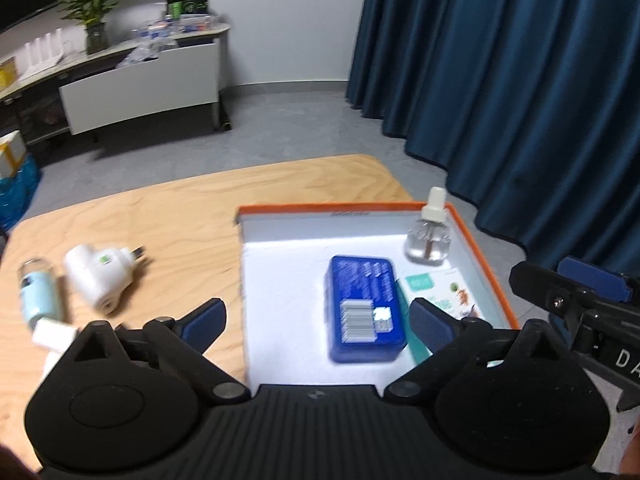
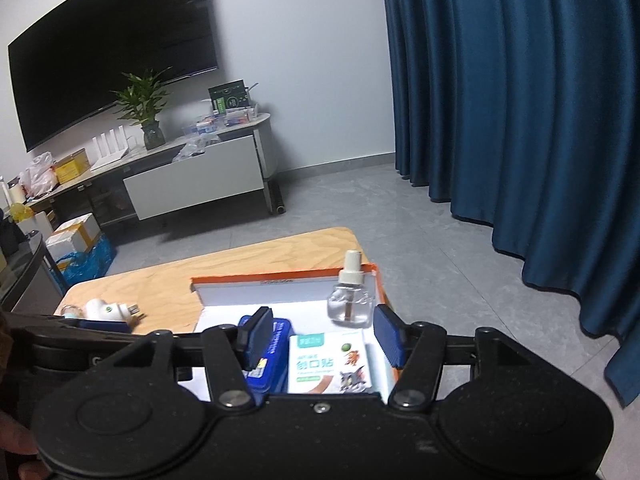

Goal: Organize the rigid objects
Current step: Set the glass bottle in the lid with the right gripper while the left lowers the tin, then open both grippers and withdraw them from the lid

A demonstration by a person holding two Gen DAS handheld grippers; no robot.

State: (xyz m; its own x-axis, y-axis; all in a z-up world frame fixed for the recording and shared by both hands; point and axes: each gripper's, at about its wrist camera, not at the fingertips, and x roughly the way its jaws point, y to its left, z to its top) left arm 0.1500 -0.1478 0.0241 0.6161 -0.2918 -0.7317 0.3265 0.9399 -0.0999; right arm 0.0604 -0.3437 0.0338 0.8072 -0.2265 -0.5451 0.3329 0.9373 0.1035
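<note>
A white tray with an orange rim [image 1: 344, 207] sits on the right part of the wooden table. In it lie a blue tin [image 1: 364, 308], a white and teal plaster box [image 1: 440, 292] and an upright clear bottle with a white cap [image 1: 428, 236]. My left gripper [image 1: 318, 316] hovers open and wide above the tin, touching nothing. My right gripper [image 2: 324, 336] is open, its pads standing clear on either side of the plaster box [image 2: 328, 360]. The tin [image 2: 280, 340] is partly hidden behind its left finger. The bottle [image 2: 350, 300] stands at the tray's far right corner.
On the bare table [image 1: 180, 216] left of the tray lie a white plug-in device [image 1: 100, 276], a light blue item [image 1: 36, 292] and a small white piece [image 1: 52, 334]. A blue curtain [image 1: 520, 100] hangs to the right. A low cabinet [image 2: 192, 184] with a plant stands beyond the floor.
</note>
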